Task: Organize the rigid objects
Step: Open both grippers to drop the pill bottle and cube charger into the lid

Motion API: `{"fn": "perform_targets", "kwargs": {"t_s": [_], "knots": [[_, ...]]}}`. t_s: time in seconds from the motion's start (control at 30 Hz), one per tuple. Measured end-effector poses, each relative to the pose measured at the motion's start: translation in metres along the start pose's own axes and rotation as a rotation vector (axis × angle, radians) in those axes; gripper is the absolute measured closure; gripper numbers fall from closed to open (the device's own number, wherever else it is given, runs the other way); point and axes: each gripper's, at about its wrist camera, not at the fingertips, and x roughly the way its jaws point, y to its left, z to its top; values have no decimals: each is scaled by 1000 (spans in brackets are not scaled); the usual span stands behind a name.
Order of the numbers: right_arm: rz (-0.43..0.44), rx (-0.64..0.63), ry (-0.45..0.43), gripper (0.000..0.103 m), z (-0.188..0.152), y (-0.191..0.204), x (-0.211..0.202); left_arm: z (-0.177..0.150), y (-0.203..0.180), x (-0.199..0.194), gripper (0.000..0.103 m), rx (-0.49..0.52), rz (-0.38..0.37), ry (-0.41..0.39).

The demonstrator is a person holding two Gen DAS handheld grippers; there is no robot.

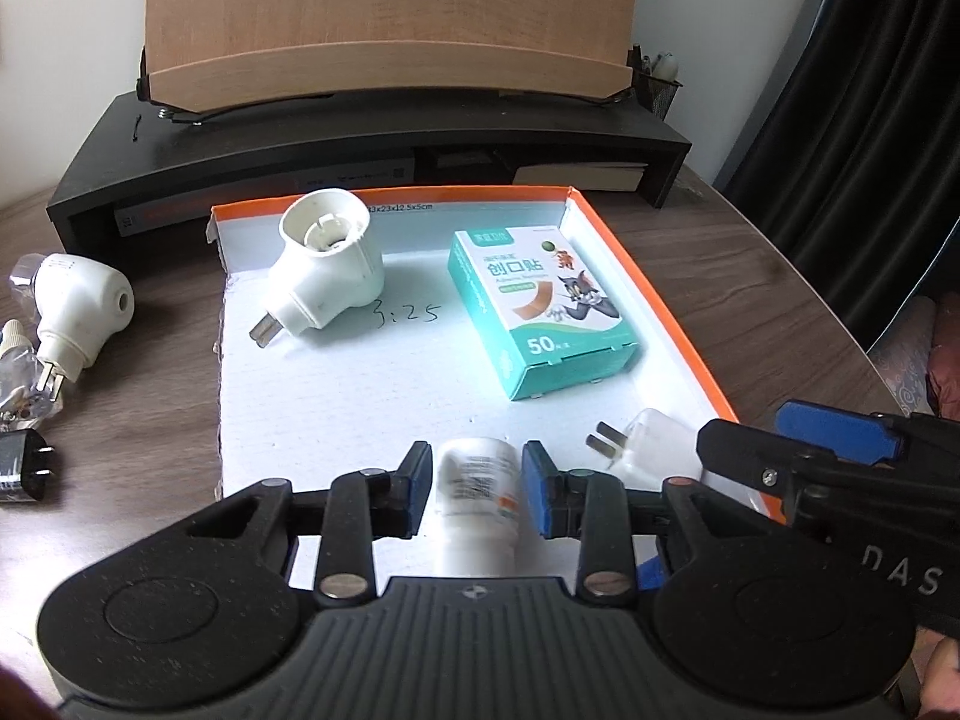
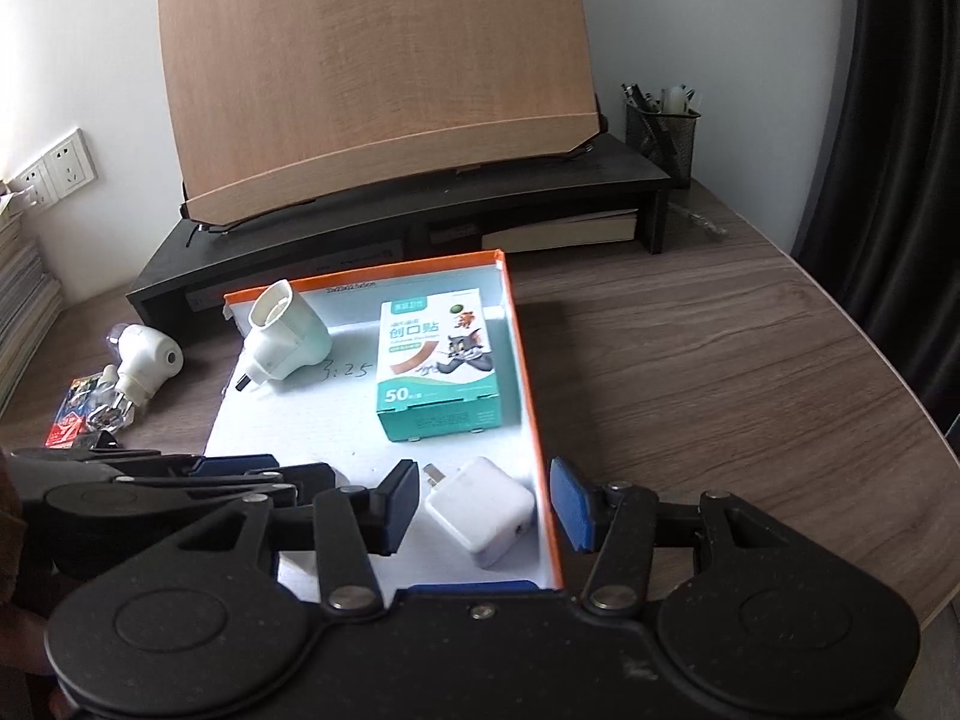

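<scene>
Left gripper [image 1: 477,495]: its blue pads sit either side of a white bottle [image 1: 477,510]; the right pad seems to show a sliver of gap, so the hold looks loose or just let go (blur makes it hard to be sure).
Right gripper [image 2: 483,504]: jaws stand apart around a white charger [image 2: 480,510] without touching it; the far jaw sits outside the tray's orange wall.
Tray [image 2: 528,372]: a shallow white-floored box lid with an orange rim, on the wooden desk [image 2: 720,360].
Already in the tray: a white plug-in adapter [image 1: 327,264] at the back left, a teal plaster box [image 1: 540,312] at the back right, the charger at the near right, the bottle at the near edge.
Left outside: a second plug-in device [image 1: 72,306] and a black plug [image 1: 24,468] on the desk to the tray's left.
Bottle handling: probably light, stiff plastic, smooth and round, so apt to roll or slip; take it across the body, mid-length.
Charger handling: likely light, hard, glossy; grip the flat sides, away from the prongs [image 2: 431,473].
Plaster box handling: thin card, crushable under a firm squeeze; hold its long edges gently.
</scene>
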Motion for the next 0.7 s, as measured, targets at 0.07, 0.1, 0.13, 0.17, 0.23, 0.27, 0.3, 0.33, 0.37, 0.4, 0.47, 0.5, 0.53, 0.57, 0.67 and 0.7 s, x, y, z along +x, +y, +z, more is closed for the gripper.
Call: {"fn": "perform_targets", "kwargs": {"t_s": [0.07, 0.1, 0.13, 0.17, 0.23, 0.27, 0.3, 0.33, 0.37, 0.4, 0.47, 0.5, 0.53, 0.57, 0.67, 0.7], "knots": [[1, 0, -5, 41, 0, -2, -3, -1, -3, -2, 65, 0, 0, -5], [1, -2, -7, 41, -1, -2, -4, -1, -4, -4, 65, 1, 2, -8], [2, -4, -10, 42, -1, -3, -6, -2, -5, -6, 65, 0, 3, -11], [5, -7, -13, 41, -1, -3, -7, -2, -6, -8, 65, -2, 5, -15], [10, -11, -20, 40, -1, -5, -11, -2, -8, -12, 60, -10, 14, -28], [12, -13, -24, 39, -1, -6, -12, -2, -8, -15, 58, -15, 19, -35], [14, -16, -27, 38, -1, -6, -14, -2, -9, -17, 56, -20, 23, -43], [18, -19, -31, 38, -1, -6, -16, -2, -9, -20, 55, -24, 27, -49], [22, -21, -35, 36, 0, -7, -17, -3, -9, -22, 54, -29, 33, -55], [27, -24, -39, 35, 0, -6, -19, -3, -10, -25, 52, -34, 41, -61], [37, -33, -48, 32, 0, -6, -22, -4, -9, -31, 47, -46, 60, -74], [41, -38, -50, 30, 0, -5, -23, -5, -8, -33, 47, -55, 66, -81], [44, -43, -53, 26, 1, -4, -24, -5, -8, -36, 45, -64, 74, -86], [47, -49, -56, 25, 0, -3, -25, -6, -7, -39, 44, -71, 83, -93], [74, -63, -63, 24, 0, -2, -28, -8, -5, -47, 34, -93, 111, -109], [82, -69, -64, 24, 0, -1, -29, -9, -5, -49, 33, -101, 120, -115]]}}
